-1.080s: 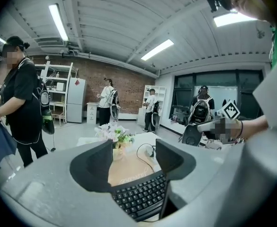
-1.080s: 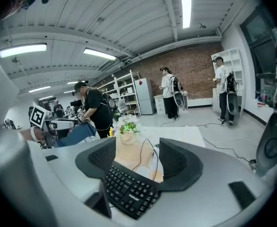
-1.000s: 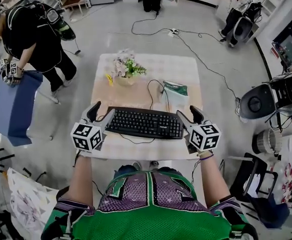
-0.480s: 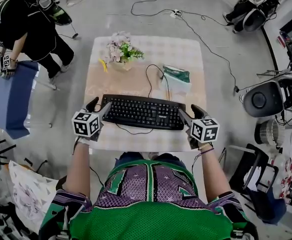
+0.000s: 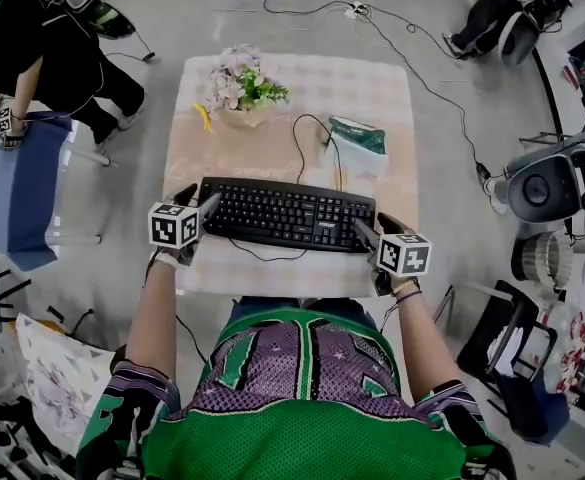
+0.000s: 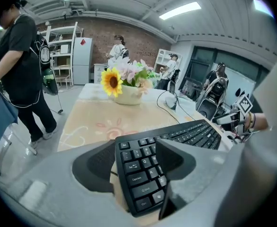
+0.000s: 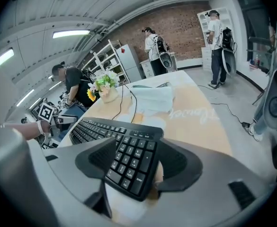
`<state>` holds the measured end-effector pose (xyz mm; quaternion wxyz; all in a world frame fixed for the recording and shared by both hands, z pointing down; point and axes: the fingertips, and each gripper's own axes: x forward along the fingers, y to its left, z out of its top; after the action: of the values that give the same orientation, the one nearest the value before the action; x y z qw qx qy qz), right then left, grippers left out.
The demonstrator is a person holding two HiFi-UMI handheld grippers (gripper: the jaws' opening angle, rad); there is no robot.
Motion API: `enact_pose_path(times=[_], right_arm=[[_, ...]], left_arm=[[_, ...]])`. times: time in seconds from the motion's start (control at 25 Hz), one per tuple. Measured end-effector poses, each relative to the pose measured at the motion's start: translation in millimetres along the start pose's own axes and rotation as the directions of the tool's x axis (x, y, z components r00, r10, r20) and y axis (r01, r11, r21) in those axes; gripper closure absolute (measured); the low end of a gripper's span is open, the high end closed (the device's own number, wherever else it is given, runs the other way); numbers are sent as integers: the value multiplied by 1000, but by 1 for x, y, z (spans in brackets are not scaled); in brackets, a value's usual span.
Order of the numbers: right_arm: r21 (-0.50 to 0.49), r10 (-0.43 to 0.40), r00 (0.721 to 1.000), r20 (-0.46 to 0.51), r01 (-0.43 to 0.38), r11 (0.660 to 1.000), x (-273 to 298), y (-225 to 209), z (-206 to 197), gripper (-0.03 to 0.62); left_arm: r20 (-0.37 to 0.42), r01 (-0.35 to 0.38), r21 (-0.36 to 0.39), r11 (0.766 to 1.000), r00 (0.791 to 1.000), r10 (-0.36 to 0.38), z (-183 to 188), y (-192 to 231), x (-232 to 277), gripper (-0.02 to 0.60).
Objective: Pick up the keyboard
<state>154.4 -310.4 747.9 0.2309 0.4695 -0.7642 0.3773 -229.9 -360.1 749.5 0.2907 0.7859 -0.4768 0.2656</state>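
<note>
A black keyboard lies across the near half of a small table. My left gripper is at its left end and my right gripper at its right end. The left gripper view has the keyboard's left end between my open jaws: one jaw sits outside the end and the other over the keys. In the right gripper view the number-pad end sits the same way inside the open right gripper. Whether the pads touch the keyboard is unclear.
A pot of flowers stands at the table's far left and a green and white pouch behind the keyboard. The keyboard's cable loops between them. A person stands by a blue board at left. Machines crowd the right.
Both grippers have come down and slid further onto the keyboard's two ends. The spacing of the jaws looks unchanged. The head view has shifted over the table.
</note>
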Motion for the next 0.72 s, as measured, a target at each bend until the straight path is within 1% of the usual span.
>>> enact_pose_path(times=[0.12,0.28,0.48,0.6,0.72], right_arm=[[30,-4,1000,-10,4,1000,5,-2,-8,326],[61,-17,1000,-23,18,998,12,-6,-14,325],[89,-35,998,-45,39,995,20,-13,-23,326],[104,-47,997,-61,53,993,24,-18,-28,326],[125,-37,997,-62,45,991,25,-15,-29,326]], left_arm=[[-35,3,-5,1000,999,-4,-8,6,9,307],[-59,18,-20,1000,998,-19,-16,10,15,307],[-58,44,-66,997,997,-47,-20,10,17,307],[-57,55,-78,995,997,-60,-20,10,17,307],[-64,67,-82,994,995,-73,-20,8,18,307]])
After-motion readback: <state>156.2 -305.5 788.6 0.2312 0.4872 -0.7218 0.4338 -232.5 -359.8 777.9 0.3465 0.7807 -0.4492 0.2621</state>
